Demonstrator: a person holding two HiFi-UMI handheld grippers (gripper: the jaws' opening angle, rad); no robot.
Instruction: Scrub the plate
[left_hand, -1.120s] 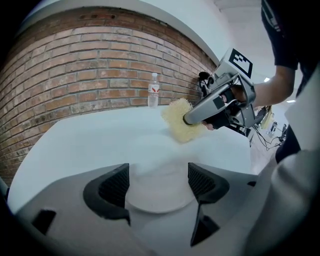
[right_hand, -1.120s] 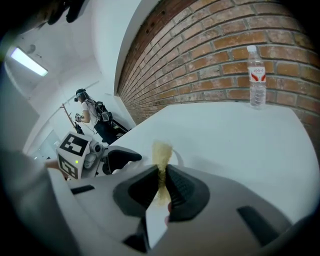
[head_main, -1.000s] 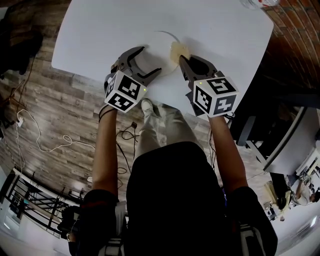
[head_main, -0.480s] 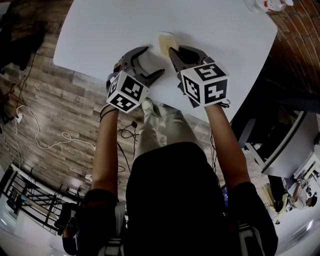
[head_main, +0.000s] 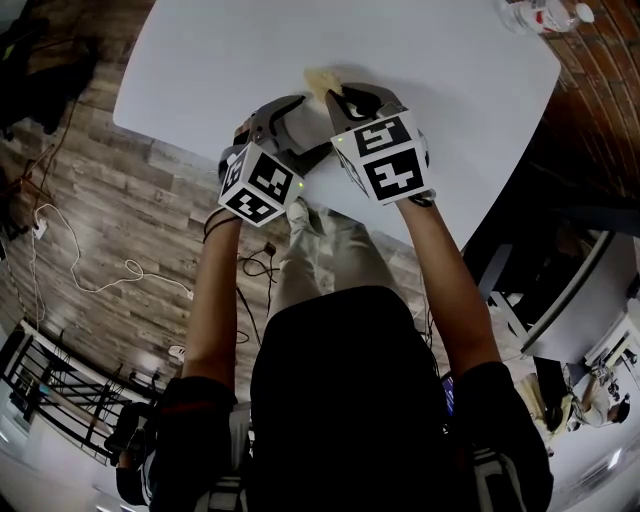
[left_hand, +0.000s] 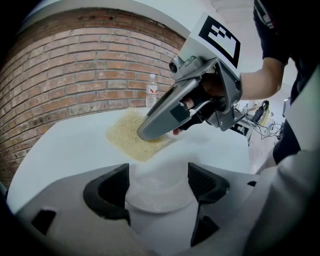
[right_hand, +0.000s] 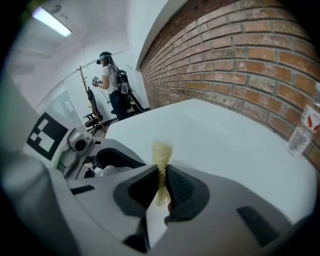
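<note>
A white plate (head_main: 290, 128) lies on the white table (head_main: 440, 60) near its front edge. My left gripper (head_main: 312, 124) is shut on the plate, whose near rim (left_hand: 160, 195) sits between its two dark pads (left_hand: 107, 187). My right gripper (head_main: 338, 95) is shut on a thin yellow scrub pad (head_main: 322, 80) and holds it just beyond the left gripper. In the left gripper view the pad (left_hand: 125, 135) lies flat on the plate's far part under the right gripper (left_hand: 145, 132). The right gripper view shows the pad (right_hand: 162, 152) edge-on, pinched between the jaws of my right gripper (right_hand: 161, 182).
A clear plastic bottle (head_main: 540, 15) stands at the table's far right corner, also seen as bottle (left_hand: 151, 92) before the brick wall (left_hand: 75, 75). The table's front edge runs just under both grippers. A person (right_hand: 112, 82) stands far off in the room.
My right gripper has moved left and farther out across the plate, dragging the scrub pad with it. The left gripper has stayed nearly still on the plate.
</note>
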